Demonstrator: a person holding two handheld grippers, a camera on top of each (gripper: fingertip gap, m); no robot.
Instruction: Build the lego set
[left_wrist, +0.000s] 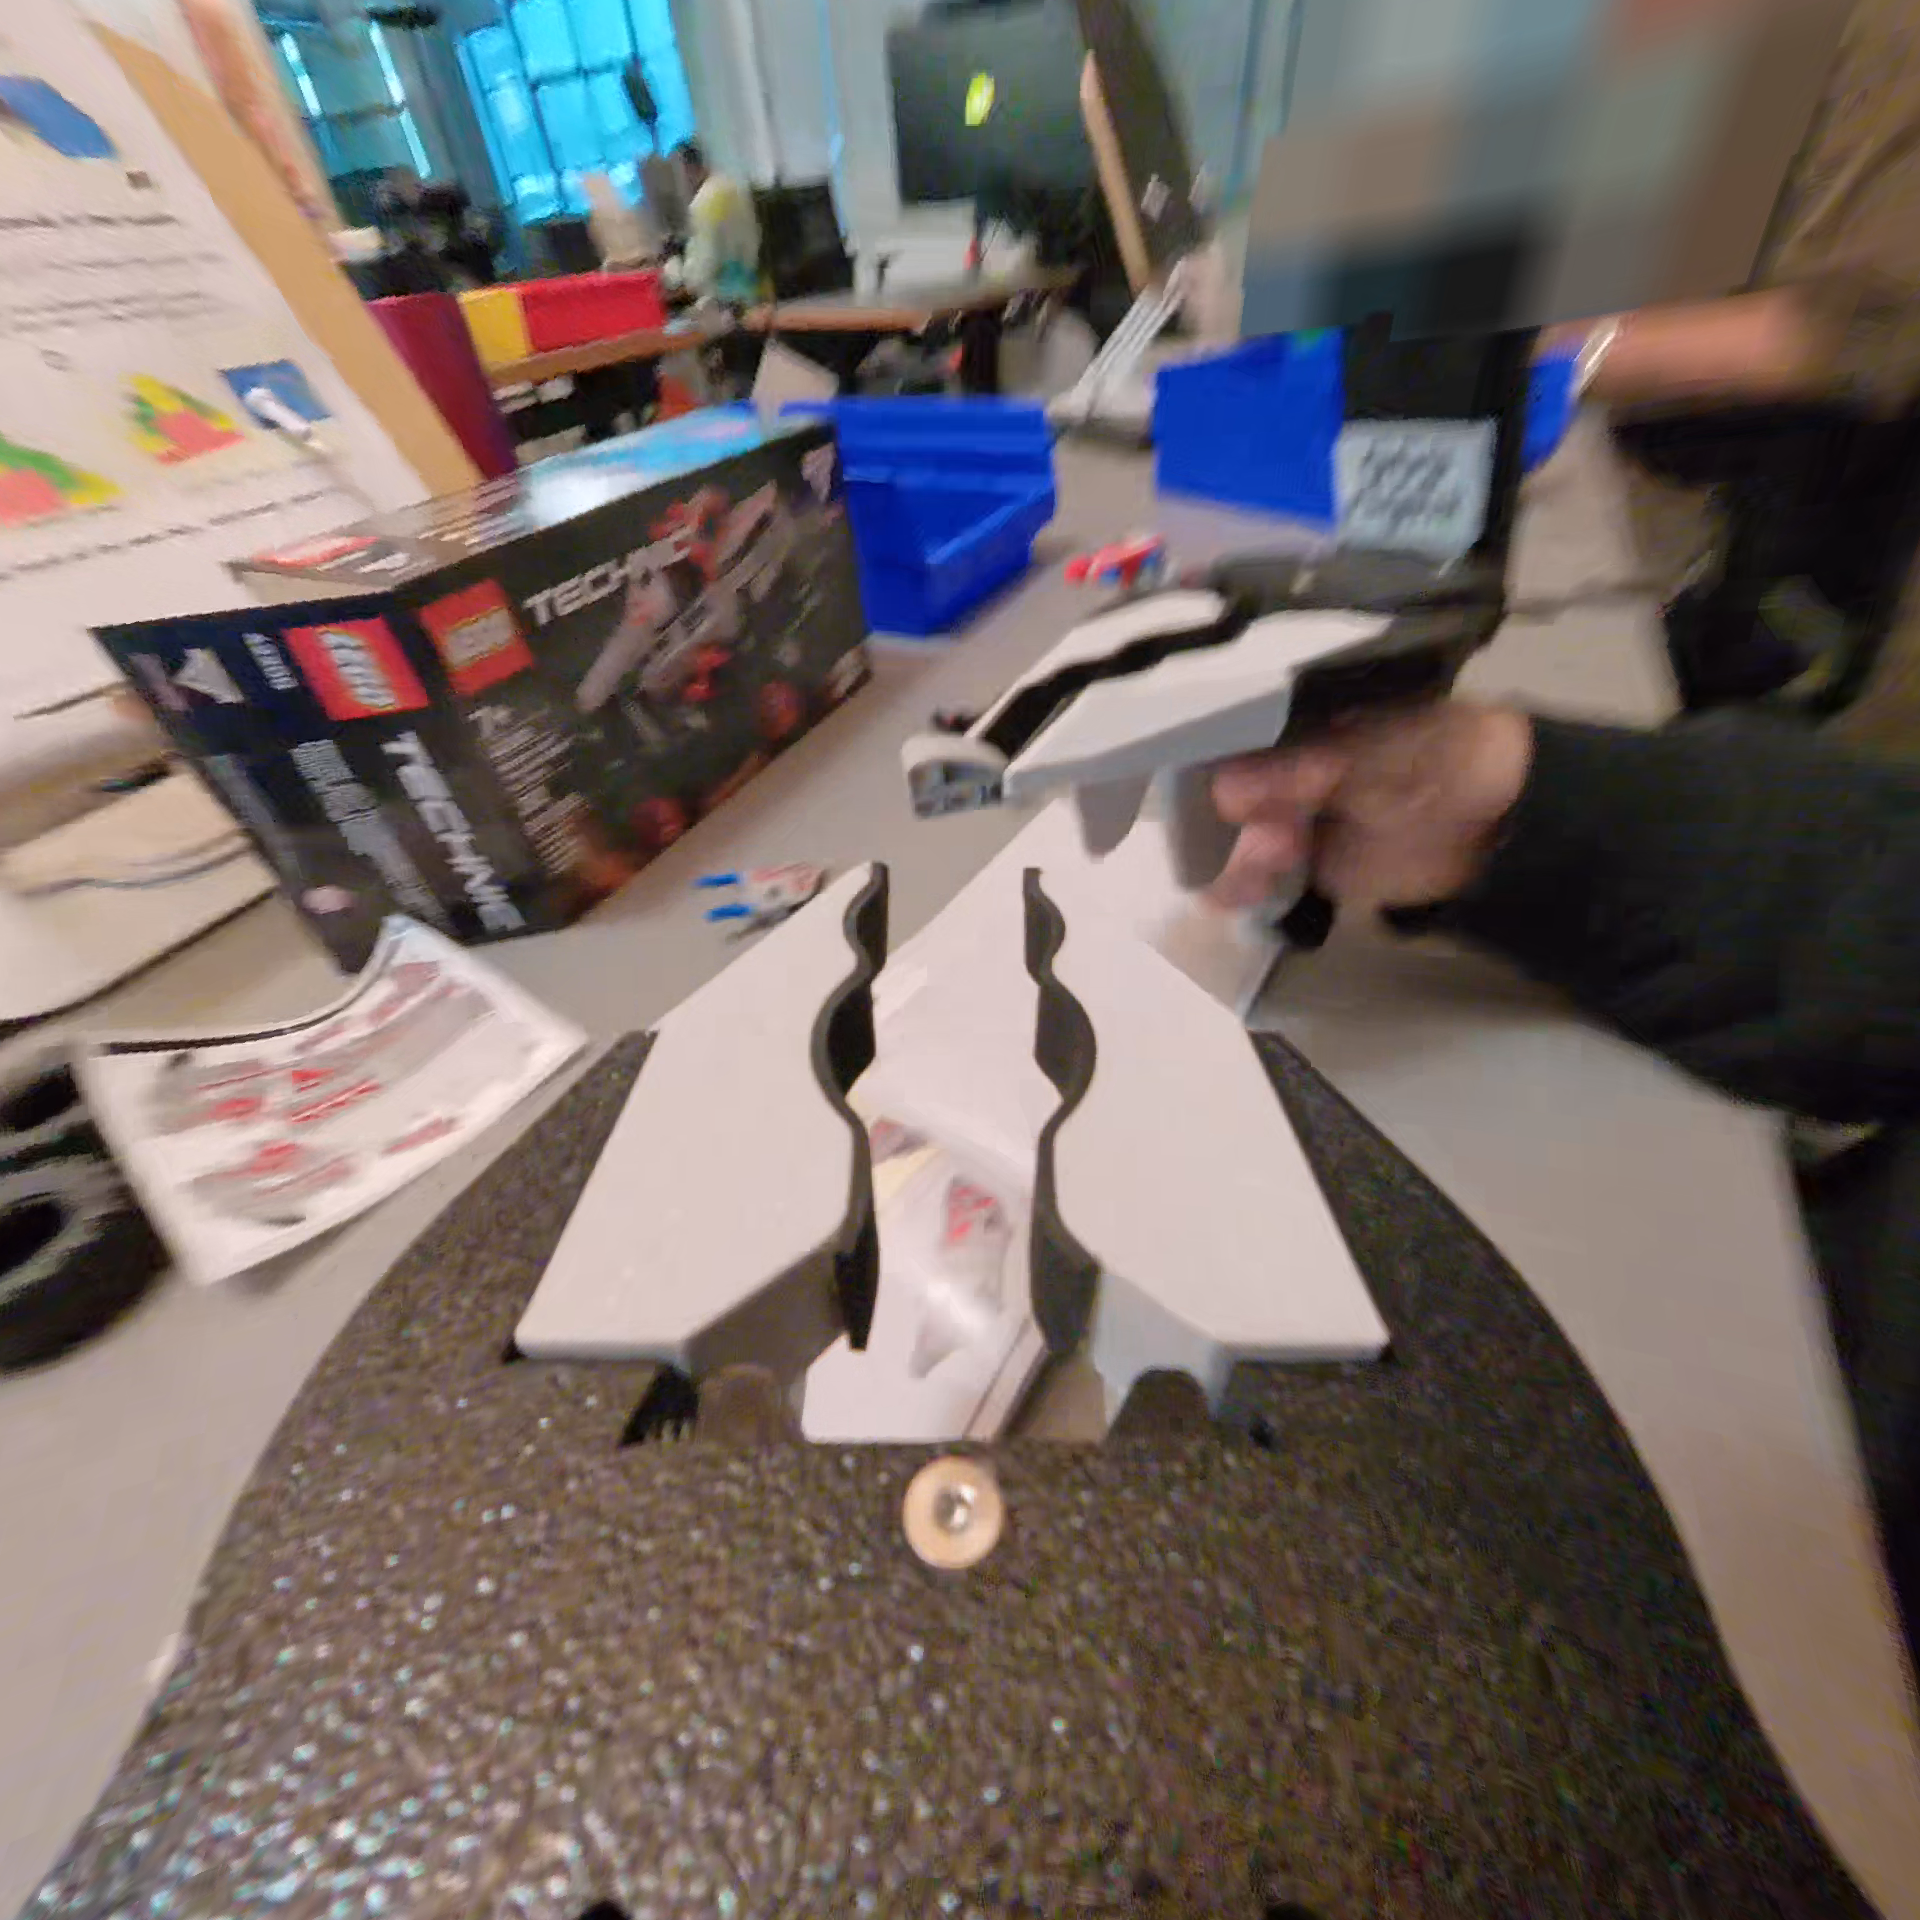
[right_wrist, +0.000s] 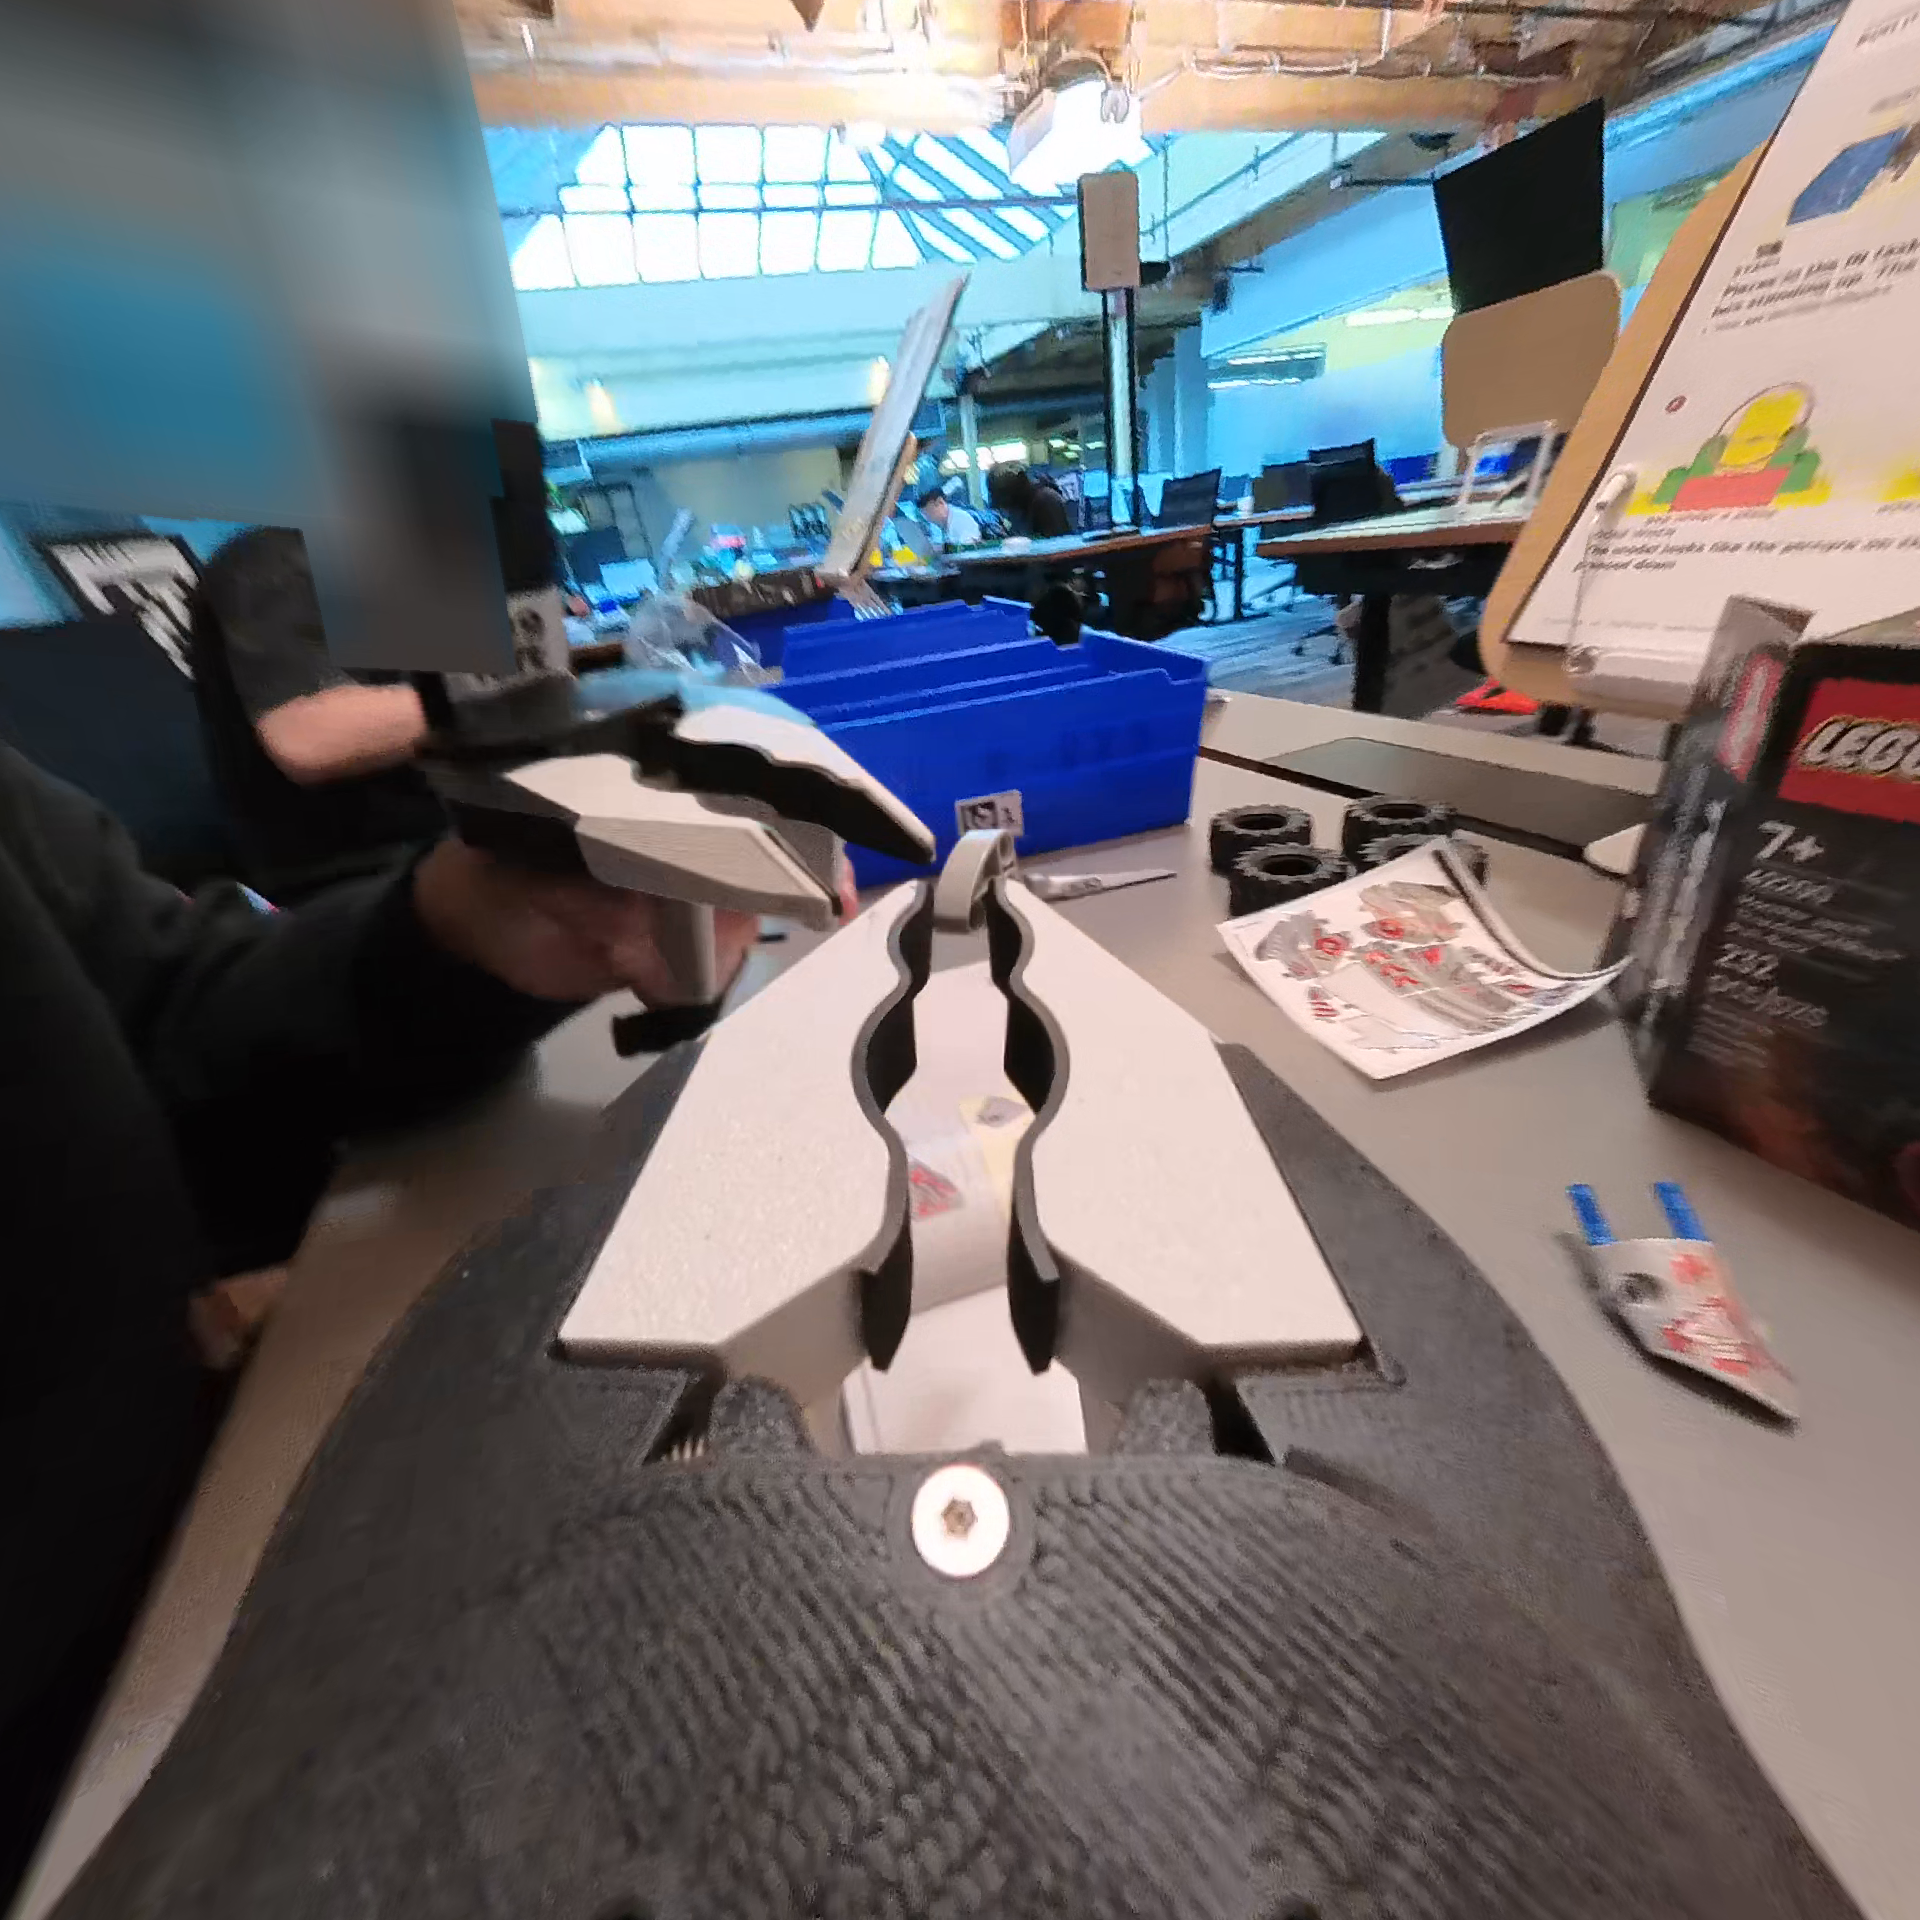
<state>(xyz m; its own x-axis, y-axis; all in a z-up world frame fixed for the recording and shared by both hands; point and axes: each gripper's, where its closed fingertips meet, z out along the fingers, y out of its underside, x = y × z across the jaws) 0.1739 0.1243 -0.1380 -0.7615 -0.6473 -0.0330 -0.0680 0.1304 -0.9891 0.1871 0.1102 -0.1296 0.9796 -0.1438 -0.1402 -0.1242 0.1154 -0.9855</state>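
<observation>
Above the table (right_wrist: 1455, 1195), right hand-held gripper (right_wrist: 961, 894) pinches grey piece (right_wrist: 971, 873).

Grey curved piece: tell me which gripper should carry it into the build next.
Right. The right gripper already pinches the grey curved piece at its fingertips. The left gripper is open and empty above the table, so it looks better left free to steady a mating part.

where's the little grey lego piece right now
The grey lego piece is pinched at the tips of the right gripper, centre of the right wrist view, held above the table in front of the blue bin.
</observation>
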